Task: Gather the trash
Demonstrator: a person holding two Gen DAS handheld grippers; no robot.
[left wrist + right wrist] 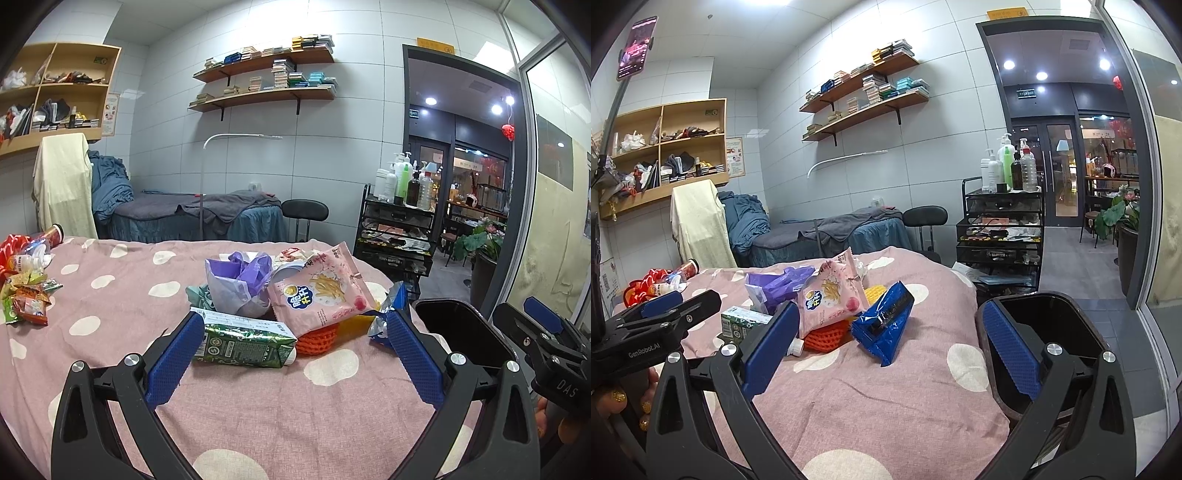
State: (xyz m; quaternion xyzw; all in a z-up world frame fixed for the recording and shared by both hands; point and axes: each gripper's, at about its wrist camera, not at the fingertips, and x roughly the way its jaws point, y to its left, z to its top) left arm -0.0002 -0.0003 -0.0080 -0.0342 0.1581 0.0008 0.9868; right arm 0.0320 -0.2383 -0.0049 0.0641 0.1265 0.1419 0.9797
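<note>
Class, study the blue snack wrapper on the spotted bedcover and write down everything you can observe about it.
The blue snack wrapper is shiny, crinkled foil-like plastic with a dark band of print and a silvery inside at its torn end. It looks flattened and mostly empty. It lies tilted on the pink spotted bedcover, its upper end against the pile by the pink snack bag and orange foam net. Neither hand-held gripper touches it.

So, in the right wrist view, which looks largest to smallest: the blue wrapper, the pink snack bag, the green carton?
1. Pink snack bag and blue wrapper: nearly alike, and the wrapper lies nearer, so I cannot rank them.
2. Green carton: smallest, partly hidden behind the right gripper.
</note>
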